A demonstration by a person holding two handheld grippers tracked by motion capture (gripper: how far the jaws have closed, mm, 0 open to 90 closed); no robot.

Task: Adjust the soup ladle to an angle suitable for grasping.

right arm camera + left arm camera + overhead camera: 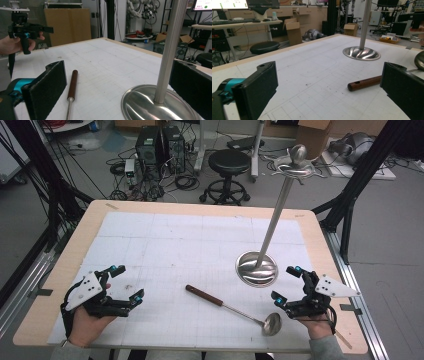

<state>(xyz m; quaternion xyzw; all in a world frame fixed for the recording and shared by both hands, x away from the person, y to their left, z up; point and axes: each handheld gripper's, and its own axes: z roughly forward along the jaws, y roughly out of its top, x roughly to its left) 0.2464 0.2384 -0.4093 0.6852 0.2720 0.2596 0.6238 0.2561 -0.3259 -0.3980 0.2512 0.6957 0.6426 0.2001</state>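
A wooden table (pixel 60 285), topped by a white gridded mat (pixel 190 250), carries a tall steel stand (pixel 272 227) whose round dished base (pixel 256 269) sits right of the mat's centre, its pole leaning up to a hooked crown. Nearer the person, a ladle (pixel 235 309) lies flat on the mat between the two hands, its dark wooden handle (pixel 204 295) pointing toward the left side and its steel bowl (pixel 272 323) resting close to the right hand, just short of the stand's base. The left gripper (pixel 124 282), held at the table's near left corner, has its jaws spread wide with nothing between them; in the left gripper view the handle's end (pixel 364 83) lies on the mat ahead of them. The right gripper (pixel 285 284), at the near right, likewise stands agape and empty, the stand's pole (pixel 170 50) rising just ahead of its jaws.
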